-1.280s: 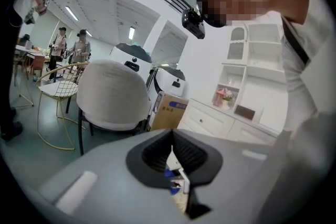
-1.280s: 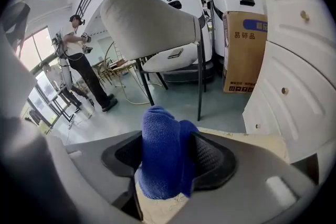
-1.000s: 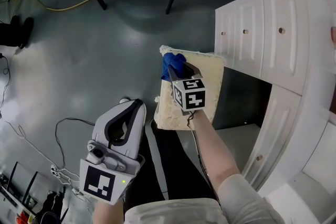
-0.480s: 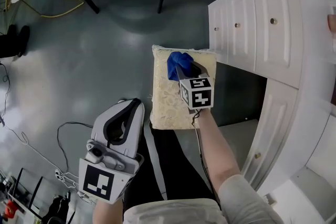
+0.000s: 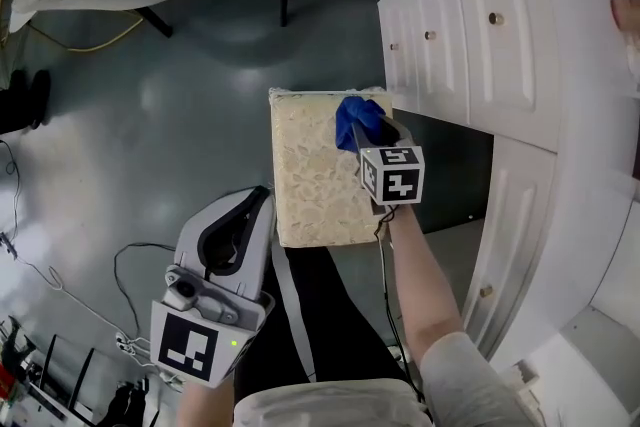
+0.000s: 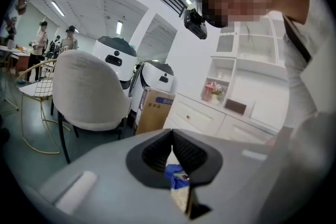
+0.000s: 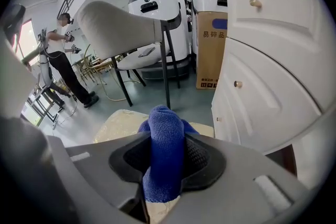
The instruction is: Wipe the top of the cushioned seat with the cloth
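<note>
Cloth (image 5: 355, 118): blue, on the far right corner of the cushioned seat (image 5: 305, 180)
Right gripper (image 5: 368, 129): jaws clamped on the cloth
Left gripper (image 5: 258, 200): jaws together, empty, off the seat
Progress: wiping under way, most of the top seemingly left

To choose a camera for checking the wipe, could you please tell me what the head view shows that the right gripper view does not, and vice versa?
Only the head view shows the whole top of the cushioned seat, the left claw held apart from it, and the right marker cube. Only the right gripper view shows the right claw with jaws clamped on the cloth, and a person standing far off. Both show cloth, seat and white cabinet.
</note>
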A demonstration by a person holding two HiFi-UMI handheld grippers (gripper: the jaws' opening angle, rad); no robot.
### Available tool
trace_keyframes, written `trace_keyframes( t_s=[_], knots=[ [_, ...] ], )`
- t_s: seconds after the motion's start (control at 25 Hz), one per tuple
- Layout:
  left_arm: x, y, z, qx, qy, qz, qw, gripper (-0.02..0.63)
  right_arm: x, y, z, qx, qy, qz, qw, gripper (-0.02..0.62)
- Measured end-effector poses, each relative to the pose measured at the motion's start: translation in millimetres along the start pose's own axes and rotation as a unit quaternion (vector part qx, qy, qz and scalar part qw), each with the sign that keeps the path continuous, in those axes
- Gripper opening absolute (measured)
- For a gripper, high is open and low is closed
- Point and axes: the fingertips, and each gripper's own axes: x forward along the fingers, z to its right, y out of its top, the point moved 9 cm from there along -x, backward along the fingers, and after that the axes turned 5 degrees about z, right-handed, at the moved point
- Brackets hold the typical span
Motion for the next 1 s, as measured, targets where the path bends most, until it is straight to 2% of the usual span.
trace_keyframes(
  t_s=[0.32, 0.64, 1.0],
  knots=[
    [5.8, -1.2, 13.9, 0.003, -0.007, -0.002, 1.0, 0.0, -12.5, -10.4, 31.5, 0.022, -0.018, -0.004, 1.0, 0.137],
    [2.0, -5.3, 22.1, 0.005, -0.011, -0.006, 0.9999, 0.0, -19.2, -21.7, 27.7, 0.035, -0.019, 0.0, 0.999, 0.133],
    [-6.6, -8.7, 28.8, 0.006, -0.019, -0.008, 0.9998, 0.0, -39.7, -51.4, 17.5, 0.041, -0.013, -0.007, 0.999, 0.133]
  ],
)
